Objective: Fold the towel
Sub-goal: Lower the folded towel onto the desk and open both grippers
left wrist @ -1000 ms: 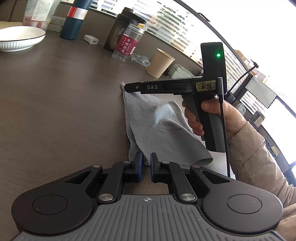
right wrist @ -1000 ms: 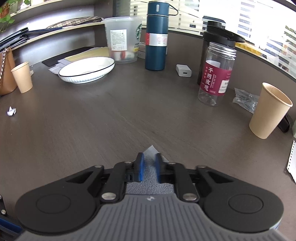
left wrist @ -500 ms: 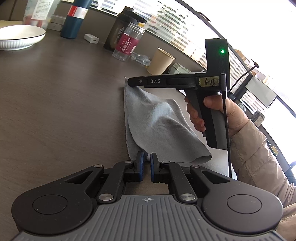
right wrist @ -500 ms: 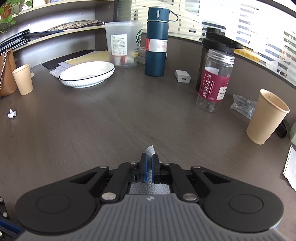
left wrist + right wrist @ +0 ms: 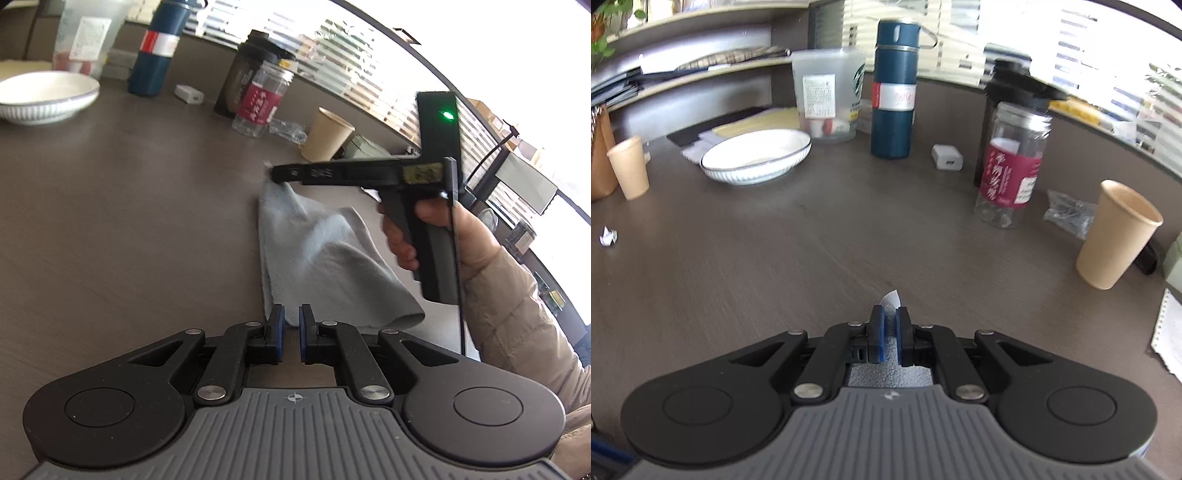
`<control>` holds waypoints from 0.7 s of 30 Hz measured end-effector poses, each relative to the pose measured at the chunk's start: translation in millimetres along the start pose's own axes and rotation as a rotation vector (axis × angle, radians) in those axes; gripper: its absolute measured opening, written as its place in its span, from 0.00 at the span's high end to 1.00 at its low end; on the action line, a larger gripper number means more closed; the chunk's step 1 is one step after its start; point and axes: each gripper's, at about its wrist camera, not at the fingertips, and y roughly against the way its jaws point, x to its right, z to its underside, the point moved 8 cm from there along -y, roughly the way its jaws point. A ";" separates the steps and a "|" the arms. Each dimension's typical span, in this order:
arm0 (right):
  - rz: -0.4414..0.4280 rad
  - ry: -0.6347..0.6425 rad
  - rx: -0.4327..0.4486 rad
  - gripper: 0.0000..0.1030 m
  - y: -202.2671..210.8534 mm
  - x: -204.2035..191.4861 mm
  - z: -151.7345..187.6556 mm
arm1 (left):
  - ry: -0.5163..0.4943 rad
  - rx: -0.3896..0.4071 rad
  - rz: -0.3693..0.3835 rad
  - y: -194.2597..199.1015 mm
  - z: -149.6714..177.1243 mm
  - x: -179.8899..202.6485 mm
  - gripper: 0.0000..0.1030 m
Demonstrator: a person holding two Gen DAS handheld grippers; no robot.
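A light grey towel (image 5: 325, 258) lies half raised on the dark wooden table (image 5: 129, 221). In the left wrist view my right gripper (image 5: 275, 173) holds the towel's far corner lifted off the table. In the right wrist view the right gripper (image 5: 891, 317) is shut on that corner (image 5: 891, 297), which pokes out past the pads. My left gripper (image 5: 291, 321) sits at the towel's near edge, jaws a little apart, with the cloth's edge between or just beyond the pads; I cannot tell if it grips.
At the back stand a white bowl (image 5: 757, 155), a clear Starbucks cup (image 5: 827, 99), a blue flask (image 5: 895, 88), a red-labelled jar (image 5: 1012, 166), a white charger (image 5: 947, 157) and paper cups (image 5: 1115, 236) (image 5: 628, 166). Papers lie far right (image 5: 1169, 332).
The right gripper closed on the towel corner and lifted it up and away over the table. The left gripper stayed at the near edge.
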 end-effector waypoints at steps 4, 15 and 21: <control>0.004 0.000 0.035 0.89 28.7 2.4 0.7 | -0.014 0.031 0.020 -1.7 -13.3 6.1 0.90; 0.030 -0.030 0.000 0.88 85.8 -3.3 49.6 | 0.057 0.021 0.012 -53.7 -50.6 -0.4 0.85; 0.047 -0.022 -0.076 0.87 105.7 -18.2 96.2 | 0.073 -0.023 -0.037 -78.4 -57.7 -15.1 0.83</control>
